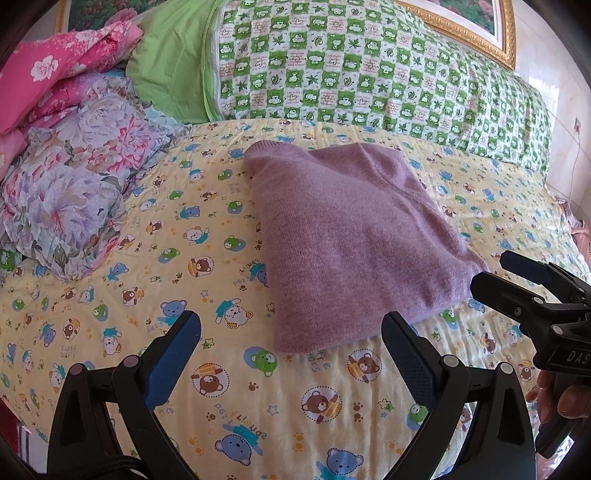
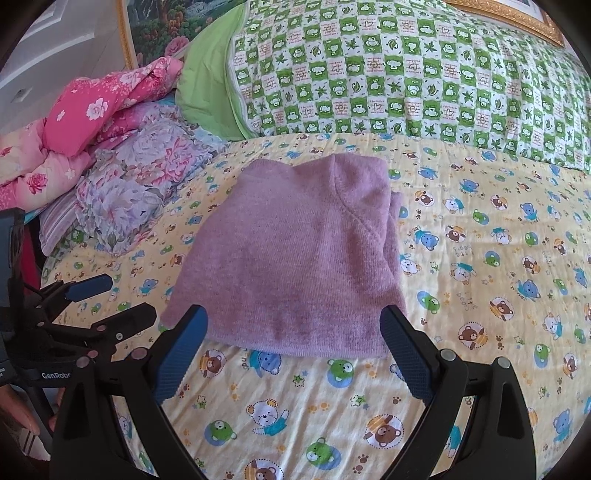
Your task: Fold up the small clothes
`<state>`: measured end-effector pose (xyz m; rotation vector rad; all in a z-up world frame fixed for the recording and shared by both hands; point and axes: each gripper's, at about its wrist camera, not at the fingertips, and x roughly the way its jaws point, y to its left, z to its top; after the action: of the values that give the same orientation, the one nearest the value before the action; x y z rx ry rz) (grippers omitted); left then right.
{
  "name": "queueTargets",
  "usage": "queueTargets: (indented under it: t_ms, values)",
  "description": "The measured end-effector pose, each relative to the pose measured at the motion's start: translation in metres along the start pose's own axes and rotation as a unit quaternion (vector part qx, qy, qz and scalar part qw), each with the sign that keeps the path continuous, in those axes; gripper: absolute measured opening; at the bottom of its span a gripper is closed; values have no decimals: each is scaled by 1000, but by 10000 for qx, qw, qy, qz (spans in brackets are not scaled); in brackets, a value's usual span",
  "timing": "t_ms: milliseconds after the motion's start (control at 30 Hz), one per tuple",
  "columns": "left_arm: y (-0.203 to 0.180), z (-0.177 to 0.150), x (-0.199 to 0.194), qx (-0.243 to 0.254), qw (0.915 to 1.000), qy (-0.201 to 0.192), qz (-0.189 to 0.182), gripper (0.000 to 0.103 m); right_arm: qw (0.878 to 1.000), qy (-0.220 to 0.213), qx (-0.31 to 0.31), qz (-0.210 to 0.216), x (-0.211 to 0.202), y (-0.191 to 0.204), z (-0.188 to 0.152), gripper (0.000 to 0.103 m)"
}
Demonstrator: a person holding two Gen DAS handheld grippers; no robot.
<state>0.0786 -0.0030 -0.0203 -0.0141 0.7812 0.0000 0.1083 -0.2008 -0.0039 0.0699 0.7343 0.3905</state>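
A purple knit sweater (image 1: 354, 240) lies folded into a compact rectangle on the yellow bear-print bed sheet (image 1: 110, 295); it also shows in the right wrist view (image 2: 295, 258). My left gripper (image 1: 291, 332) is open and empty, hovering just before the sweater's near edge. My right gripper (image 2: 293, 325) is open and empty, its fingertips at the sweater's near edge. The right gripper shows at the right of the left wrist view (image 1: 495, 273), and the left gripper shows at the left of the right wrist view (image 2: 122, 299).
A green checked quilt (image 1: 351, 66) lies along the back of the bed. A floral purple pillow (image 1: 74, 184) and pink floral bedding (image 1: 55, 70) are piled at the left. A gold-framed picture (image 1: 476, 29) hangs behind.
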Motion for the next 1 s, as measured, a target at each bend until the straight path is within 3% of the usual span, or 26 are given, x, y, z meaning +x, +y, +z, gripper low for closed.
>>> queueTargets:
  t_ms: [1000]
  values:
    - [-13,19,2,228,9997,-109,65,96,9997,-38,226,-28,3,-13,12,94]
